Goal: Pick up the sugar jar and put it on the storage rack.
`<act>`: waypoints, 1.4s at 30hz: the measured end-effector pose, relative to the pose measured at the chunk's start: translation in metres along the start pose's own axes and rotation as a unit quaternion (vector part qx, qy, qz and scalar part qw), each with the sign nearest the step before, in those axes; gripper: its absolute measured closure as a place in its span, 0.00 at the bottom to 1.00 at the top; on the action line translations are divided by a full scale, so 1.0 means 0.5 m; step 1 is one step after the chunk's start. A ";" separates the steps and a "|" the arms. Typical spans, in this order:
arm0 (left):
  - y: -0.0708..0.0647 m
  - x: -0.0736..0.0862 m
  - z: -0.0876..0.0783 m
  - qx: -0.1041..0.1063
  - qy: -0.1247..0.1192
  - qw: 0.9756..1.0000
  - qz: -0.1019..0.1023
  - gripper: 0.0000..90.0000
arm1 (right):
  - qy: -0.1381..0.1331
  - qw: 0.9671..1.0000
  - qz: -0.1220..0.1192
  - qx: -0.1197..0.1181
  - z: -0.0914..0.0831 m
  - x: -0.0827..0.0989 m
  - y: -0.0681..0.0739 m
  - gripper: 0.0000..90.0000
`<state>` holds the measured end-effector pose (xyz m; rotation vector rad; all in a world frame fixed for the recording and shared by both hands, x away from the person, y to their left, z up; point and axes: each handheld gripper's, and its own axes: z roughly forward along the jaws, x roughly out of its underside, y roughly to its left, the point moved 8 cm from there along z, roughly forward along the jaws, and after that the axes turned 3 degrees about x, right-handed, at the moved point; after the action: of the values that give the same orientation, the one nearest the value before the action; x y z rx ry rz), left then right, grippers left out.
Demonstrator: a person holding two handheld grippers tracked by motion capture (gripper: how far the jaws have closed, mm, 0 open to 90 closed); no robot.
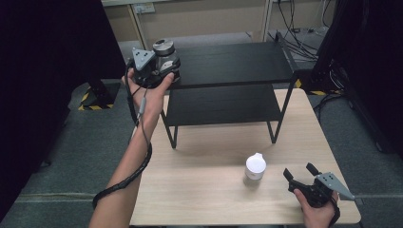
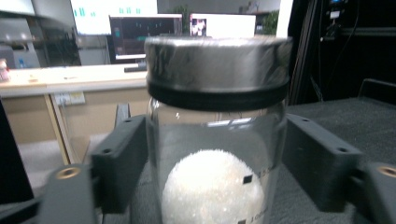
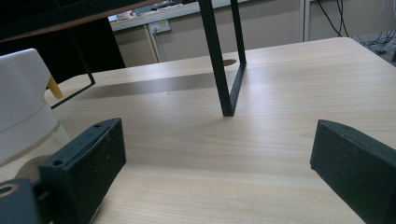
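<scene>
A clear glass jar with a grey metal lid [image 2: 215, 140] is sitting between the two black jaws of the left hand-held gripper [image 1: 154, 66], which is grasping it by the glass body just under the lid. In the left gripper view a white, grainy mass [image 2: 212, 186] is showing through the lower part of the glass, and small printed marks are running down the jar's side at about 4 o'clock. In the high view the jar [image 1: 164, 51] is being held upright at the left end of the upper shelf of a black two-tier metal rack [image 1: 228, 85]; whether its base is touching the shelf cannot be told. The person's left hand [image 1: 149, 92] is wrapping the gripper from below, and a black cable is trailing down along the forearm.

The rack is standing on the far half of a light wooden tabletop [image 1: 214, 190]. At about 5 o'clock from the rack, a small white-capped container [image 1: 255, 167] is standing upright on the bare wood, well apart from the jar.

At about 3 o'clock from that container, the right hand-held gripper [image 1: 300, 175] is hovering low near the tabletop's near right corner, jaws spread wide with nothing between them. In the right gripper view the white container [image 3: 23, 102] is sitting just outside the left jaw, and a leg of the black rack [image 3: 219, 60] is rising beyond.
</scene>
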<state>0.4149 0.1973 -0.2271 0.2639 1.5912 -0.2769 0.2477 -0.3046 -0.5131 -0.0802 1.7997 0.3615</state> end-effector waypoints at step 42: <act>-0.011 0.069 -0.102 0.022 -0.051 0.998 0.040 0.13 | 0.001 1.000 0.001 0.000 0.001 -0.001 0.000 0.04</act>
<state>0.3636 0.2094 -0.2597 0.3415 1.4709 -0.2584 0.2482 -0.3047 -0.5129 -0.0785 1.8027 0.3643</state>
